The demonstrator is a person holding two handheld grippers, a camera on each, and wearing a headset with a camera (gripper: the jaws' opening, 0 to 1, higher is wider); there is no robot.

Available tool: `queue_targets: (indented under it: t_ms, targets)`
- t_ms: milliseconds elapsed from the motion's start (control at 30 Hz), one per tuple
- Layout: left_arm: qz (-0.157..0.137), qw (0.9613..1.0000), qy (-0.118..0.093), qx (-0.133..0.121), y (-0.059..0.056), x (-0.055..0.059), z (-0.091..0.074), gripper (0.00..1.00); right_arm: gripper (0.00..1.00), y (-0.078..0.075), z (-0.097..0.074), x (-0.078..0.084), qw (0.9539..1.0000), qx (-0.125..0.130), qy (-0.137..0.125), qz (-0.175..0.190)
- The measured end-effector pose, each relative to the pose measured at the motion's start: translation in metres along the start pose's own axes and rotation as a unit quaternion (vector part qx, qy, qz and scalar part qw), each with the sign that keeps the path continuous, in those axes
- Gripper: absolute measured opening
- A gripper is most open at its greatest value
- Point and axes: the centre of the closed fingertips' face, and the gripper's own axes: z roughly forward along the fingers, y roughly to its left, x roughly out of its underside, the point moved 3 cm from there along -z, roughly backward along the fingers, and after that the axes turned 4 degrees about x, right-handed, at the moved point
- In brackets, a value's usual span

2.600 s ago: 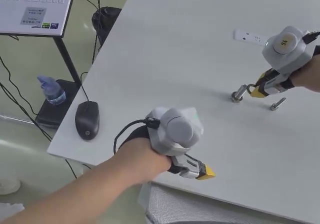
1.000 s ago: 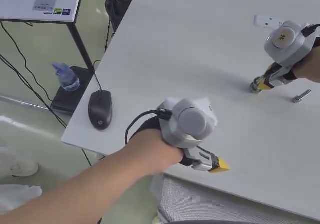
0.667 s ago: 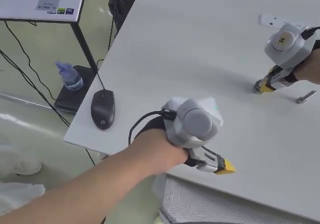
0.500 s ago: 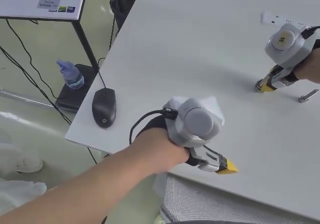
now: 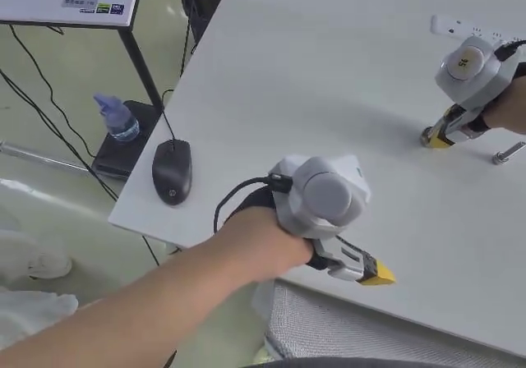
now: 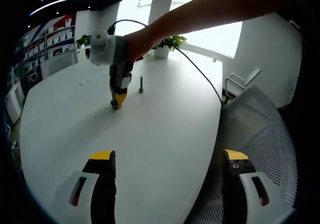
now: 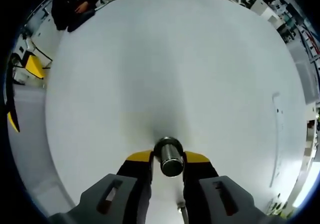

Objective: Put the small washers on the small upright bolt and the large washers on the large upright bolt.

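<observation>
Two bolts showed at right, one thick bolt point(image 5: 428, 135), one thin bolt point(image 5: 508, 152); at left, one mouse point(image 5: 172, 171), one bottle point(image 5: 117, 119).

The large bolt point(image 7: 171, 157), steel, stands upright, pinched by the right gripper point(image 5: 437, 140); the small bolt point(image 5: 507, 153) lies flat nearby.

Your head view's bright and even, white table point(image 5: 329, 80) close to washed out, shadows soft. Left gripper view: windows point(image 6: 210, 34) around twelve o'clock blow out white. Both gripper views bow hard at the edges; the bolt point(image 7: 171, 159) throws a faint shadow toward eleven o'clock.
</observation>
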Motion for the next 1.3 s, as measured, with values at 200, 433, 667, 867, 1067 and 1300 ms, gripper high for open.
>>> queue_targets:
  t_ms: [200,433,667,867,1067,1300]
  targets:
    - [0.003,0.9999,0.01,0.001,0.001,0.002,-0.004,0.86,0.24,0.001,0.0,-0.001,1.0,0.001,-0.002,-0.005]
    - [0.005,0.9999,0.014,0.002,-0.001,0.005,-0.004,0.85,0.39,0.0,0.001,-0.003,0.9998,-0.001,-0.019,-0.005]
    - [0.005,0.9997,0.022,0.004,-0.005,0.009,-0.006,0.83,0.41,0.0,-0.005,-0.004,0.9997,0.002,-0.021,-0.006]
    - [0.008,0.9997,0.022,0.001,-0.005,0.007,-0.009,0.83,0.41,0.0,-0.014,-0.003,0.9995,0.007,-0.03,0.0]
    - [0.01,0.9997,0.02,0.003,-0.008,0.006,-0.009,0.83,0.41,-0.002,-0.023,0.002,0.9986,0.012,-0.05,0.015]
    - [0.016,0.9996,0.022,0.003,-0.011,0.004,-0.008,0.82,0.42,-0.007,-0.05,0.004,0.996,0.025,-0.08,0.032]
